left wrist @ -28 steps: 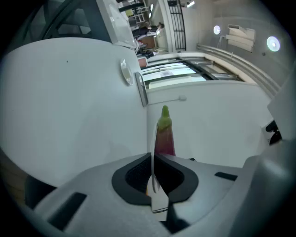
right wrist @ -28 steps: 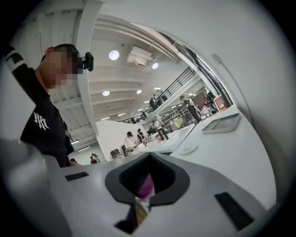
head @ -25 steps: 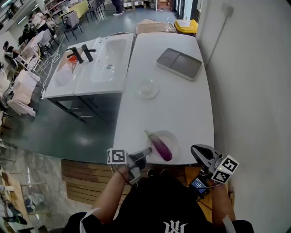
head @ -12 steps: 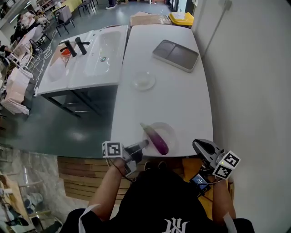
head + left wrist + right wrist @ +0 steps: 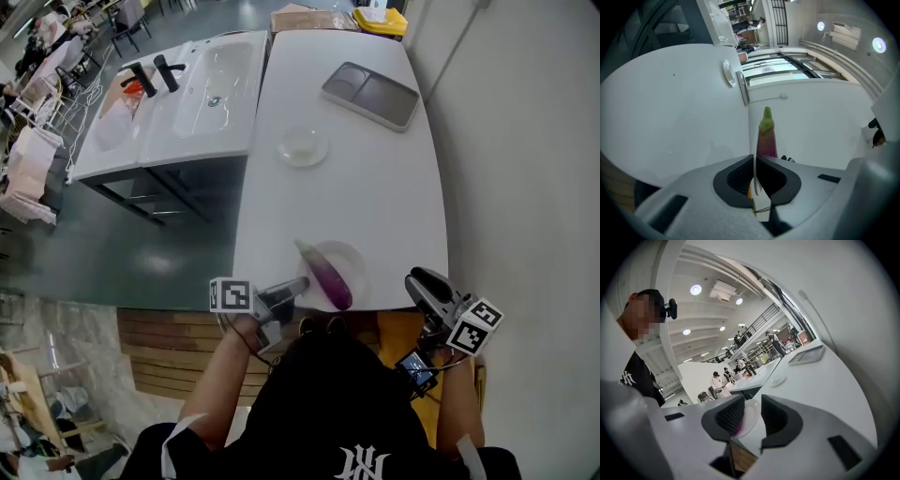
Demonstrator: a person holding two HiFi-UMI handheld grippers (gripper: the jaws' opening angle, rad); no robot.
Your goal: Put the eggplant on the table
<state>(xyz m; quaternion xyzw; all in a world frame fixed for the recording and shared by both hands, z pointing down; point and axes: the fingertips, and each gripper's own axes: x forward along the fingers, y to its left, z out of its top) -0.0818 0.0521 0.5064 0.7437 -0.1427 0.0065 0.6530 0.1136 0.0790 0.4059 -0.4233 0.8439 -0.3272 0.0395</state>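
A purple eggplant (image 5: 327, 280) with a green stem lies on a white plate (image 5: 351, 262) at the near edge of the white table (image 5: 375, 187). My left gripper (image 5: 296, 289) is shut on the plate's near-left rim. In the left gripper view the thin plate rim (image 5: 754, 140) runs between the pads of the left gripper (image 5: 754, 176), with the eggplant (image 5: 767, 138) just beyond. My right gripper (image 5: 424, 284) hovers off the table's near right corner. Its jaws have just been opening and nothing is between them. In the right gripper view the plate (image 5: 751, 414) shows past the right gripper (image 5: 752, 416).
A small clear dish (image 5: 302, 146) sits mid-table and a grey tray (image 5: 369, 94) lies at the far end. A white sink unit (image 5: 178, 103) adjoins the table's left side. A wall (image 5: 525, 187) runs close along the right. A yellow bin (image 5: 380, 17) stands beyond.
The head view has shifted slightly. My left gripper stays at the plate's rim and the eggplant lies on the plate as before. My right gripper stays near the table's corner.
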